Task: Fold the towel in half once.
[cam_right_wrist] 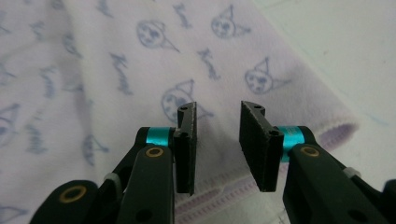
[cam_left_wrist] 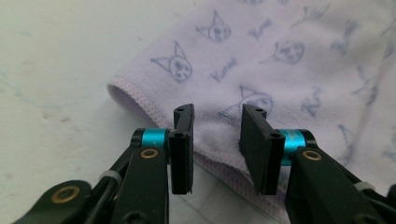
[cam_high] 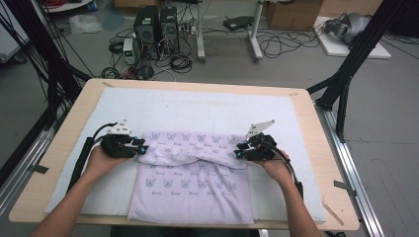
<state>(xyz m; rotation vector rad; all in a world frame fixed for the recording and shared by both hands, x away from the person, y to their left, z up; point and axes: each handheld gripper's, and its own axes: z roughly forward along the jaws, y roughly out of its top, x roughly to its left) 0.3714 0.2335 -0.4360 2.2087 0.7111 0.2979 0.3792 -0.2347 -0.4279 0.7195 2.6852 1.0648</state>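
Your left gripper [cam_high: 141, 146] and right gripper [cam_high: 239, 150] sit at opposite ends of the folded towel [cam_high: 192, 170] on the table [cam_high: 59, 143]. Both jaws are spread, pinching nothing, just above the towel's edge.

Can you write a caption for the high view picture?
Two open claws rest at the folded edge of a lilac towel.

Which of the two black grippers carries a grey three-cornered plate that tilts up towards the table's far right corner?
The right gripper, at the right end of the folded lilac cat-print towel. The left gripper carries a plate that lies flatter.
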